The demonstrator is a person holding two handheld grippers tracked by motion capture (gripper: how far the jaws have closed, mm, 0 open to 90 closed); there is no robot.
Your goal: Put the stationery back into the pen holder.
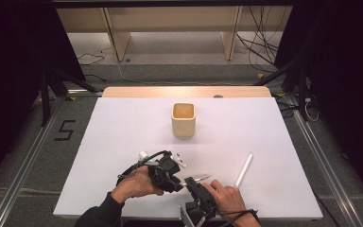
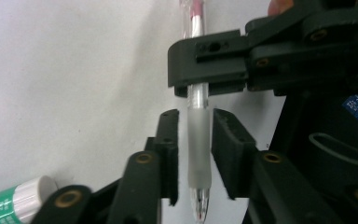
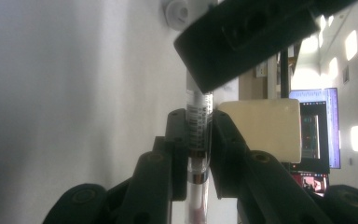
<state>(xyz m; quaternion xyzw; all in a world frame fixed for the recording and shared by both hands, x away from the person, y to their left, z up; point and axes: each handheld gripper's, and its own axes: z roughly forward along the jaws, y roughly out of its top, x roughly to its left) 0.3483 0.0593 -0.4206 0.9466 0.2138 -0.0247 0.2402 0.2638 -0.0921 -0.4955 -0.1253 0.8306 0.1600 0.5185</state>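
Observation:
A clear pen (image 1: 199, 178) with a frosted grip and a pink inner tube lies level between my two grippers near the table's front edge. My right gripper (image 1: 190, 185) is shut on its labelled barrel (image 3: 198, 126), and its pads press both sides (image 3: 199, 116). My left gripper (image 2: 196, 116) stands open around the frosted grip (image 2: 199, 140), with a thin gap on each side. The pen tip (image 2: 200, 205) points toward the left gripper's body. The right gripper's jaws (image 2: 205, 70) clamp the pen just beyond my left fingertips.
A cream square cup (image 1: 183, 119) stands upright mid-table and also shows in the right gripper view (image 3: 265, 130). A white stick (image 1: 244, 169) lies at the right front. A green and white glue stick (image 2: 14, 203) lies by the left hand. White sheet (image 1: 123, 127) covers the table.

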